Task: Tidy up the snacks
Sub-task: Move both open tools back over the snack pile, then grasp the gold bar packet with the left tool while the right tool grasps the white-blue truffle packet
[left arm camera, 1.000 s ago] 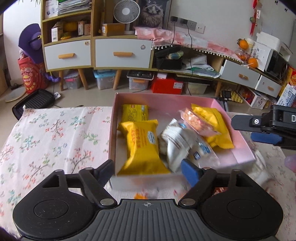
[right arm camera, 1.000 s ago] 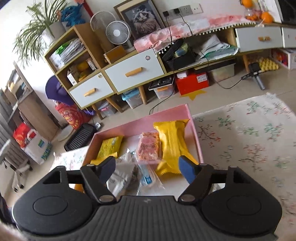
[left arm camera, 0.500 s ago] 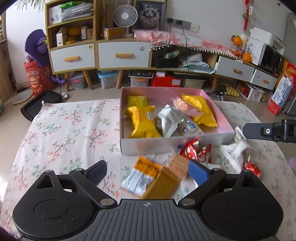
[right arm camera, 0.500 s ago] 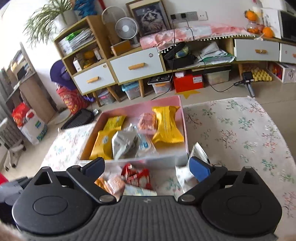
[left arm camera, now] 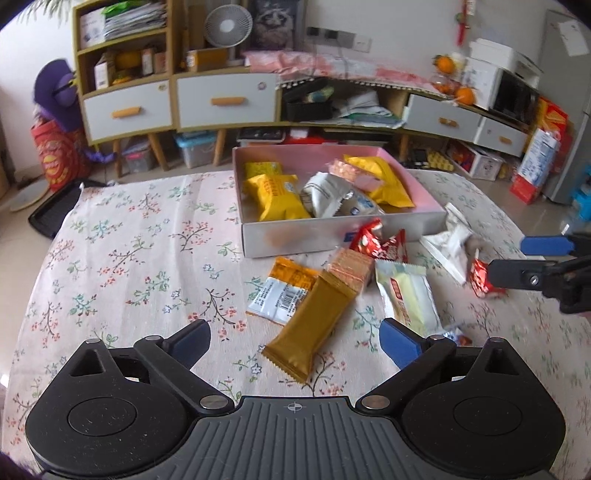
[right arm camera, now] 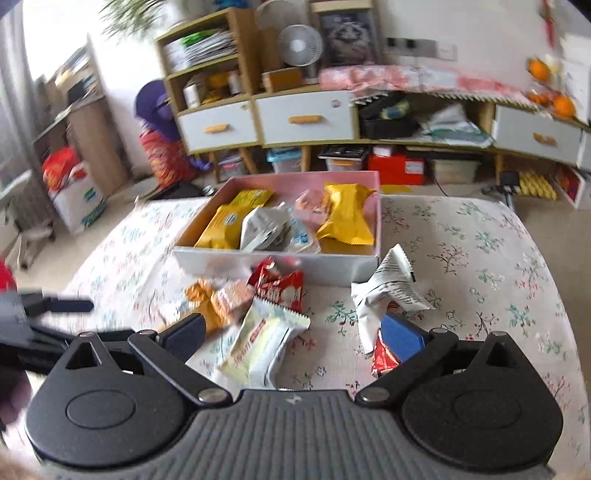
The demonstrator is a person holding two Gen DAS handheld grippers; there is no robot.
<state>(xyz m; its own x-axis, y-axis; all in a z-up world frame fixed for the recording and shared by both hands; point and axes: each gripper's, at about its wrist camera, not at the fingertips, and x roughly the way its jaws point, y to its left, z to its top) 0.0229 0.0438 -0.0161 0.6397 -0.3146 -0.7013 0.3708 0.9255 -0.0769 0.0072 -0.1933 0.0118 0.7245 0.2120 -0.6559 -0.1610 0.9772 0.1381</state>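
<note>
A pink box (left arm camera: 334, 238) (right arm camera: 280, 264) on the flowered tablecloth holds several yellow, white and pink snack packs. In front of it lie loose snacks: a gold-brown bar (left arm camera: 314, 321), an orange-and-white pack (left arm camera: 282, 290), red packs (left arm camera: 380, 245) (right arm camera: 279, 286), a cream pack (left arm camera: 408, 295) (right arm camera: 264, 341) and a white wrapper (left arm camera: 448, 245) (right arm camera: 388, 291). My left gripper (left arm camera: 293, 341) is open and empty, just behind the gold-brown bar. My right gripper (right arm camera: 291, 336) is open and empty over the cream pack; it also shows at the right edge of the left wrist view (left arm camera: 517, 258).
The flowered tablecloth (left arm camera: 129, 258) has bare cloth left of the box. Beyond the table stand cabinets with white drawers (left arm camera: 225, 99), a fan (left arm camera: 225, 26), storage bins on the floor and a black tray (left arm camera: 55, 210) at the far left.
Both grippers have pulled back from over the pink box toward the near side of the table. The loose snacks in front of the box have come into view. Both stay open.
</note>
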